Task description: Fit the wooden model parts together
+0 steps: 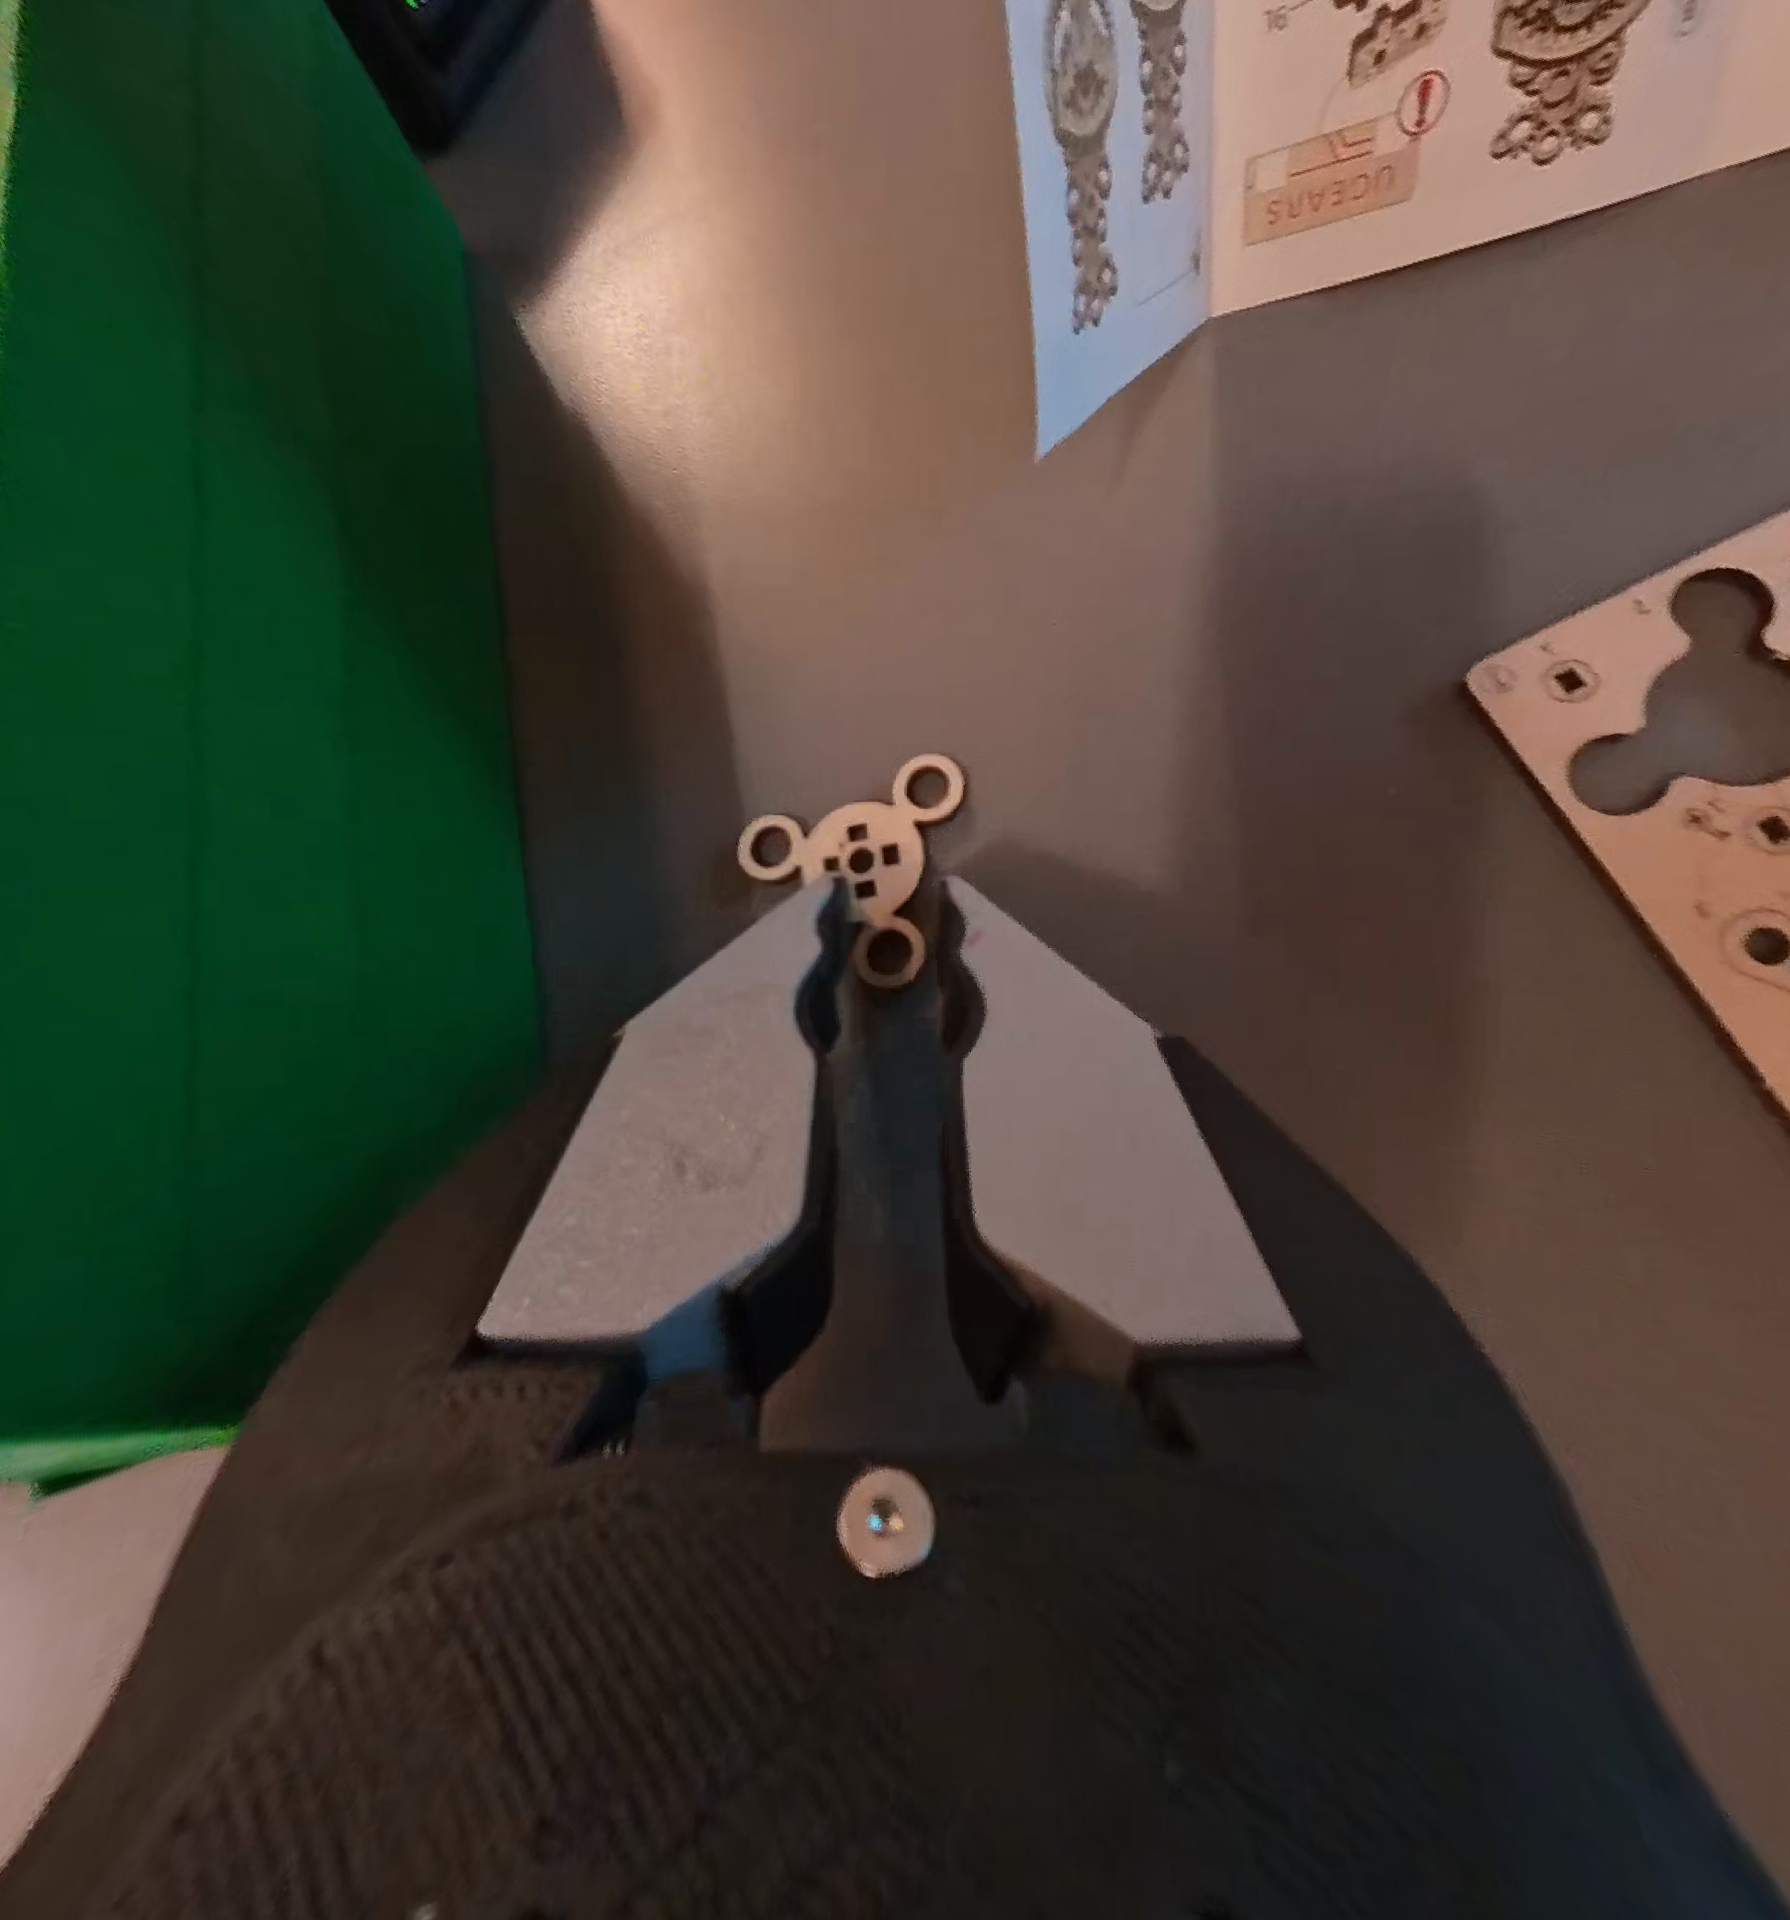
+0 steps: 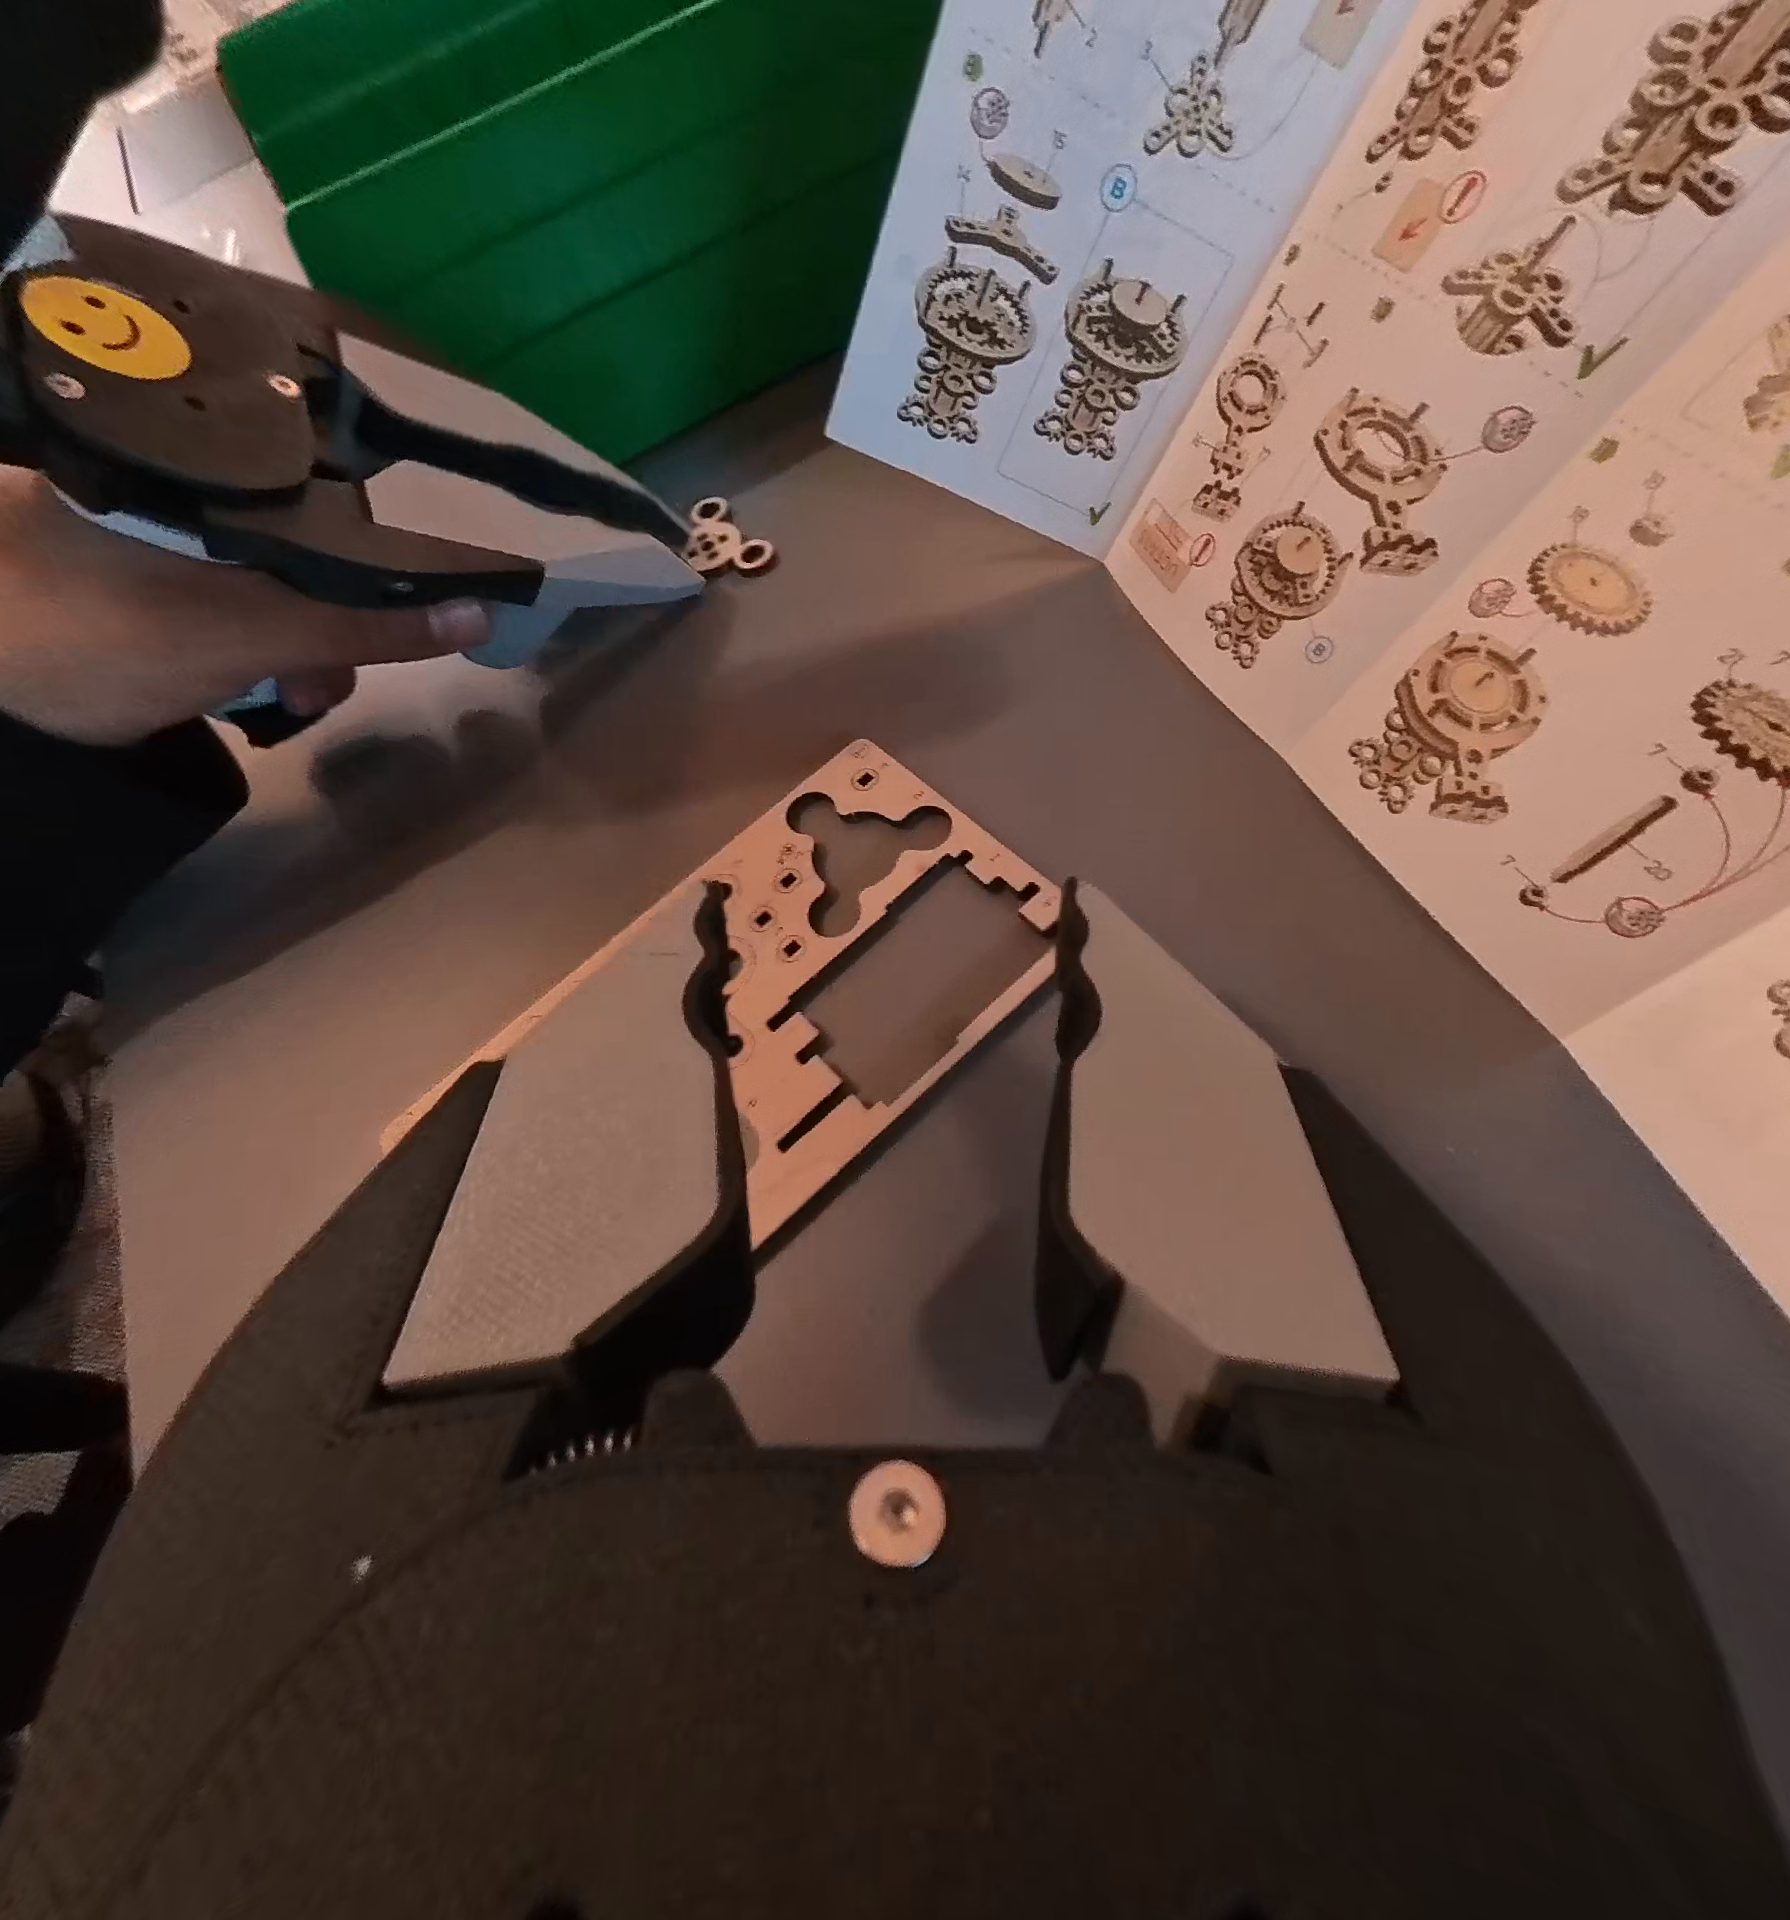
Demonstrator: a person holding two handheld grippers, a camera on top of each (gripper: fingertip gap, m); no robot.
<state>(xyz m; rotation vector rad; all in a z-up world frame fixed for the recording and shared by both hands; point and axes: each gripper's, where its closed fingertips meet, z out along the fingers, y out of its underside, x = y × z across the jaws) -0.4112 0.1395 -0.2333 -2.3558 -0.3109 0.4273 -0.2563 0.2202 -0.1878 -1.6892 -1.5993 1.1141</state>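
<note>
Left tongs (image 1: pixel 886 914) closed narrow on the three-lobed wooden part (image 1: pixel 860 868); grip taken on the lower lobe only, the other two ring lobes and the slotted hub projecting past the tips toward 12 o'clock. In the right wrist view the same part (image 2: pixel 722 548) sits at about 10 o'clock, apparently low over the grey table (image 2: pixel 974 665), just in front of the green box (image 2: pixel 579 197); cannot tell whether it touches the surface.

Right tongs (image 2: pixel 886 914) wide apart and empty, hovering over the wooden sheet (image 2: pixel 870 997), which lies flat at centre with several cut-outs already vacant; instruction sheets (image 2: pixel 1390 468) spread from 12 to 3 o'clock.

Risks, as judged: part is thin and held by one lobe, so any side load during mating could pivot it in the pads or snap the lobe; excess squeeze could crack the ring. Right tongs may fumble the next piece; pressing one out could lift or slide the unrestrained sheet. Small slots demand square alignment; skew could jam or split the tab.
</note>
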